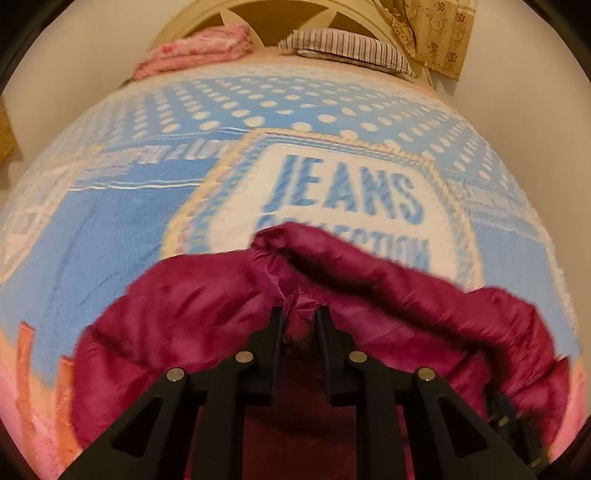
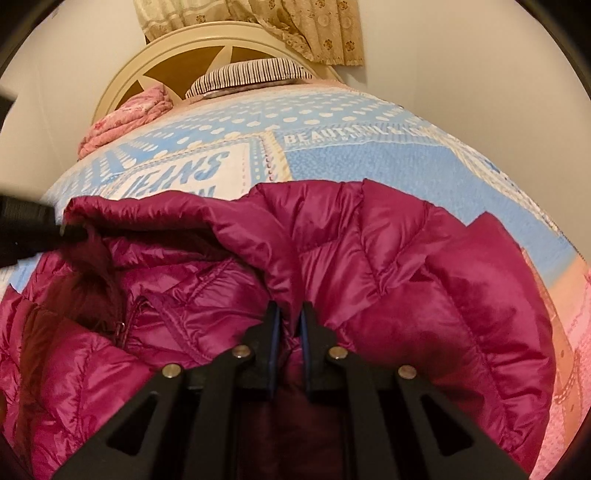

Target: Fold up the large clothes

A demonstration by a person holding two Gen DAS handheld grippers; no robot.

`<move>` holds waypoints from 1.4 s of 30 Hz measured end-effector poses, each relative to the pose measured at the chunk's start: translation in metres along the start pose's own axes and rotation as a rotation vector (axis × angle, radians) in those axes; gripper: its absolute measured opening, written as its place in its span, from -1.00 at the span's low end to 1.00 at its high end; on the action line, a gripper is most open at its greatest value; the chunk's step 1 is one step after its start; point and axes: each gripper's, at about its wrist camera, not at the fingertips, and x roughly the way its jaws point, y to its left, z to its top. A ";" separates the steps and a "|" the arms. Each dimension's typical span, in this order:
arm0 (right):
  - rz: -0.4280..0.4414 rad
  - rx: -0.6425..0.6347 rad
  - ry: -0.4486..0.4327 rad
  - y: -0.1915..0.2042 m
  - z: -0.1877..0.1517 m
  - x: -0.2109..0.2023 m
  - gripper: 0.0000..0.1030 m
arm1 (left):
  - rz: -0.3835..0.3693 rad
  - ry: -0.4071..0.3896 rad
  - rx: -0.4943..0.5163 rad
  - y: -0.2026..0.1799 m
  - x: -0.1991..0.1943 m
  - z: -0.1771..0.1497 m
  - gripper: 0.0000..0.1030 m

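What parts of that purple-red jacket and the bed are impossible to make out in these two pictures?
- Left wrist view: the jacket is motion-blurred; the left hand-held gripper hides its lower middle.
- Same view: the bedspread lettering under "JEANS" is covered by the jacket.
- Right wrist view: the jacket's bottom is cut off by the picture edge and by the right hand-held gripper.
- Both views: sleeves cannot be told apart.

Left tool [image 1: 300, 314]: fingers drawn close, pinching a bunched fold of the magenta quilted jacket [image 1: 388, 295]. The jacket lies heaped at the near edge of the bed, over a blue and white blanket [image 1: 129, 229] lettered "JEANS". At the far edge, by the headboard [image 1: 280, 14]: a pink folded cloth [image 1: 199, 48] and a striped pillow [image 1: 351, 48].
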 end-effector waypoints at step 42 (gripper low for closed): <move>0.099 -0.162 0.057 0.044 0.019 0.023 -0.42 | -0.113 -0.102 -0.078 0.056 -0.016 -0.071 -0.54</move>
